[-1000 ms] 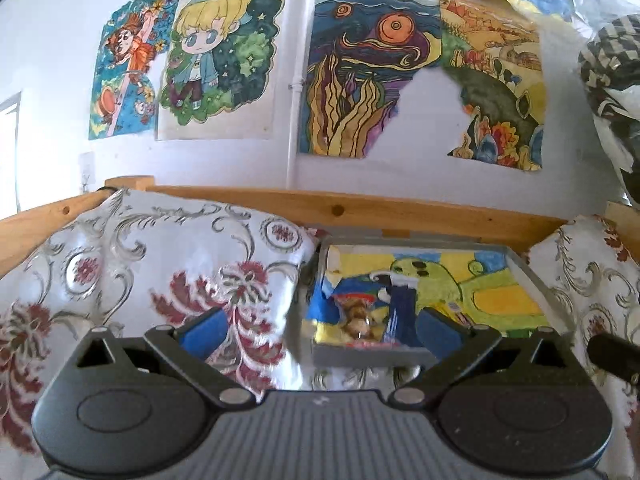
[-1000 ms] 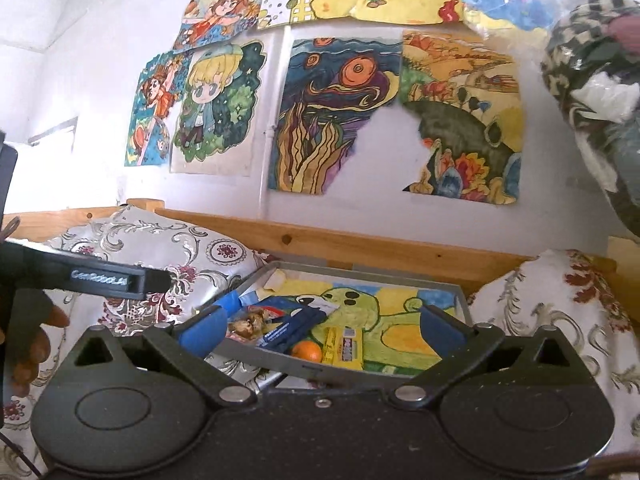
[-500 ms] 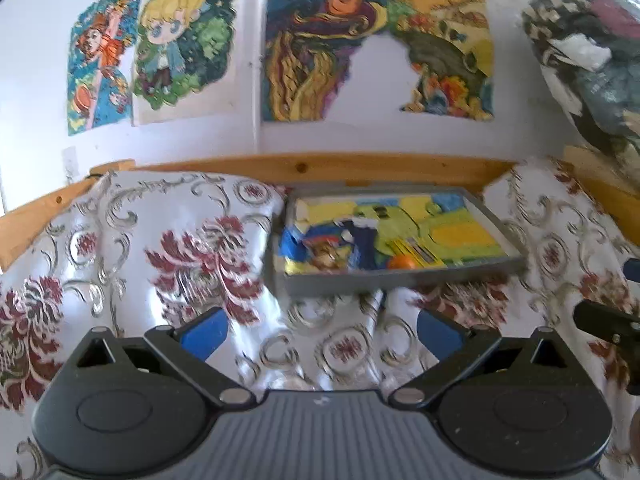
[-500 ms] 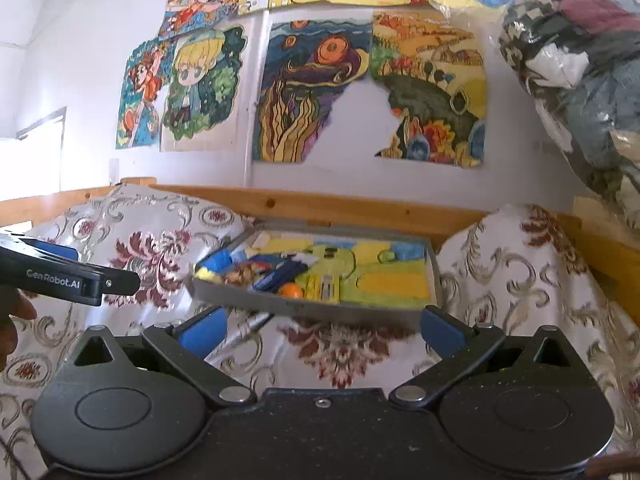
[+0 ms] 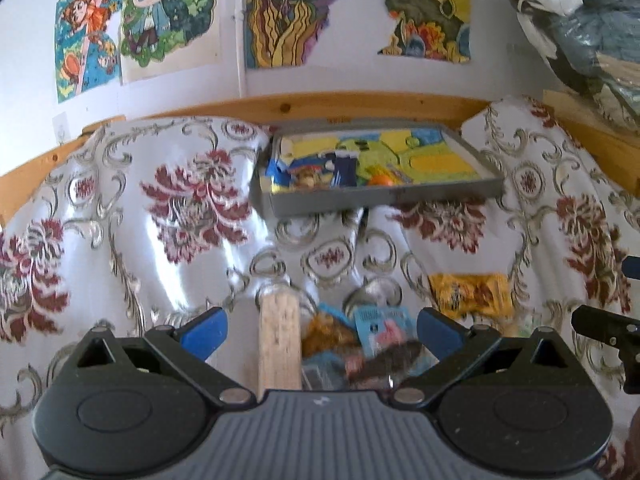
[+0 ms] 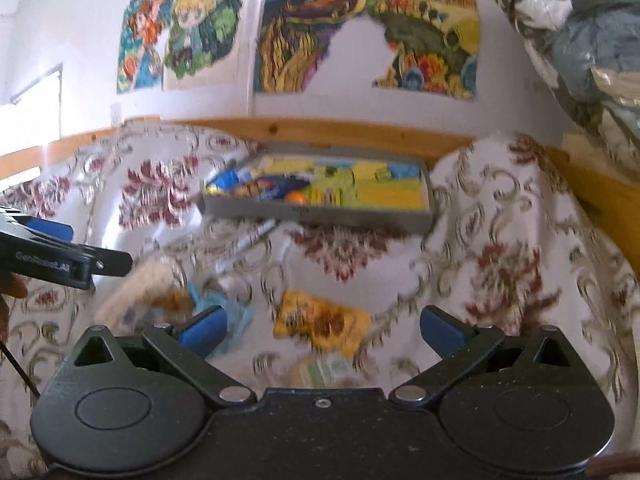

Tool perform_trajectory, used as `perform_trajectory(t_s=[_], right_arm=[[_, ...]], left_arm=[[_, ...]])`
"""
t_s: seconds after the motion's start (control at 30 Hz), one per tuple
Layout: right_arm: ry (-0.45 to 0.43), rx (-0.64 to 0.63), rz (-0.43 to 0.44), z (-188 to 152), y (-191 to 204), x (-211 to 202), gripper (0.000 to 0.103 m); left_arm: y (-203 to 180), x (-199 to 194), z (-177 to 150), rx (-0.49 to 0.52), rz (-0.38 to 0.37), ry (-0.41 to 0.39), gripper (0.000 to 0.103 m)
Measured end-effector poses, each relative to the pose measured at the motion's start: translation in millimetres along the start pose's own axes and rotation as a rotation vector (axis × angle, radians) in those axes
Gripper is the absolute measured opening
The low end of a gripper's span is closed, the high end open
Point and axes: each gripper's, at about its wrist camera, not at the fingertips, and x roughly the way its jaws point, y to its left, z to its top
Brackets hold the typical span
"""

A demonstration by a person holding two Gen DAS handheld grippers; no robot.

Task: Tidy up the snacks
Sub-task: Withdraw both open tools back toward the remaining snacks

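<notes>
A grey tray (image 5: 380, 200) (image 6: 320, 212) lined with a colourful drawing lies at the back of the floral cloth and holds several snacks, among them blue packets and a small orange ball. Loose snacks lie near me: a yellow packet (image 5: 470, 294) (image 6: 320, 322), a light-blue packet (image 5: 384, 330) (image 6: 224, 312) and a long pale wafer bar (image 5: 279, 344). My left gripper (image 5: 322, 330) is open above the bar and blue packet. My right gripper (image 6: 322, 326) is open over the yellow packet. Neither holds anything.
A wooden rail (image 5: 320, 106) runs behind the tray under a wall of posters. A bundle of clothes in plastic (image 5: 580, 32) hangs at upper right. The floral cloth (image 5: 120, 220) is rumpled. The other gripper's tip (image 6: 60, 258) shows at left in the right wrist view.
Both grippers have pulled back from the tray and tilted down. The loose snacks on the cloth near me have come into view. Both stay open.
</notes>
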Motion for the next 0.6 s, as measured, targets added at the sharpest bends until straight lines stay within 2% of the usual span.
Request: perform_trajectory(t_s=[0.13,0.27,0.37,0.6], right_arm=[[0.069,0.016,-0.015,-7.5,1.2,-0.6,0.102],[0.122,-0.044,-0.036,-14.7,10.0,2.9,0.102],[0.145,-0.068,-0.037,-19.2,14.3,6.2,0.102],[0.168,-0.063,-0.012,-23.2,18.1,14.1,0.102]], left_arm=[[0.8,-1.5,-11.4,0.003,-0.005,0.029,0.103],[-0.1,0.8,-18.7,0.015,-0.028,0.077,0.103],[-1.7,4.9,-24.9,0.032,-0.042,0.131,0.103],[-2.6,5.8,-28.7,0.06,-0.054,0.156,0.103]])
